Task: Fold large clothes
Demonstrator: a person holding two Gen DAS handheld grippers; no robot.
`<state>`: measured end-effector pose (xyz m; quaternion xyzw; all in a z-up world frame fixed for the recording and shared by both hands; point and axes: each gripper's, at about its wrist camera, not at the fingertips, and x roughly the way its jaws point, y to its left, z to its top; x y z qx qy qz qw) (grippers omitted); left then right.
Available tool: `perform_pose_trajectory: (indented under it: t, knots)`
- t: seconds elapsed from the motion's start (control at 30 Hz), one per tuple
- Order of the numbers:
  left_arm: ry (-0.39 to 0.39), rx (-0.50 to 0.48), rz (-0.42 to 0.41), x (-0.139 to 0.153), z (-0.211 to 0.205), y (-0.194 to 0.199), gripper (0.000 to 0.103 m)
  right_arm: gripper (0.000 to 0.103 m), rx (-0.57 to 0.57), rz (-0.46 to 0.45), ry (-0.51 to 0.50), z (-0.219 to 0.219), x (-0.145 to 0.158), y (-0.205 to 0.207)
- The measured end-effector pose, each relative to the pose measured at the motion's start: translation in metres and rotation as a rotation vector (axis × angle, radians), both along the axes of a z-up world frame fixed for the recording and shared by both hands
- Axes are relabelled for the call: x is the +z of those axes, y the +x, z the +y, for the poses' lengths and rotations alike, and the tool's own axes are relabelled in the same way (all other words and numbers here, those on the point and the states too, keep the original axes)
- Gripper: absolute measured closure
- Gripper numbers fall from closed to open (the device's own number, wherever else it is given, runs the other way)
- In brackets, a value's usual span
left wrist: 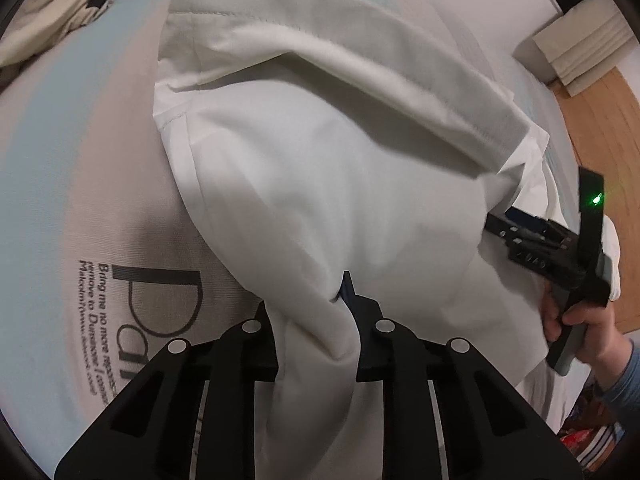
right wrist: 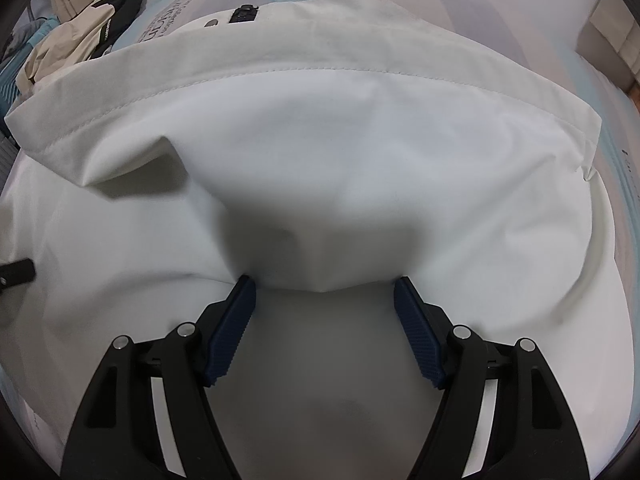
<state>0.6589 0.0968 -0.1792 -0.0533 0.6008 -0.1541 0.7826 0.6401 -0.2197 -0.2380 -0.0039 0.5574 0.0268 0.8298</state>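
1. A mattress (left wrist: 80, 184) with pale blue and beige bands and dark printed lettering fills the background; wooden floor (left wrist: 600, 128) shows past its far right edge in the left wrist view.
2. A heap of other clothes (right wrist: 76, 36), cream, black and light blue, lies at the mattress's far left corner, well apart from the work.
3. The white garment (left wrist: 320, 152) lies spread across the mattress, with one hemmed layer folded over the layer beneath so the stitched edge runs across the top.
4. The left gripper (left wrist: 340, 296) points forward and slightly down; its fingers are clamped on a bunched fold of the white garment, which hangs in a twisted rope between the black links.
5. The right gripper (right wrist: 324, 292) points forward over the cloth with its blue ribbed pads (right wrist: 230, 328) spread wide; the folded edge of the garment lies between the fingertips, which are not closed on it.
6. In the left wrist view the right gripper sits at the right, its tips hidden under the folded cloth, a green light glowing on its body.
7. The right hand (left wrist: 580, 320) wraps the gripper's handle, the wrist in a blue sleeve.
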Motion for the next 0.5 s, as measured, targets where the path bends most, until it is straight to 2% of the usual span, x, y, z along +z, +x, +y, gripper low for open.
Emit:
perform_pose_trajectory:
  t: [0.2,0.33,0.5]
  knots:
    - [0.056,0.012,-0.001,0.031,-0.022,-0.003,0.087,0.034,-0.002,-0.011,-0.026,0.003,-0.001,-0.009]
    - [0.092,0.036,0.001,0.04,-0.036,-0.007,0.087,0.034,-0.005,-0.003,-0.031,0.004,0.0,-0.008]
    - [0.172,0.061,-0.017,0.051,-0.047,-0.014,0.087,0.027,-0.016,-0.006,-0.025,0.003,0.006,-0.006]
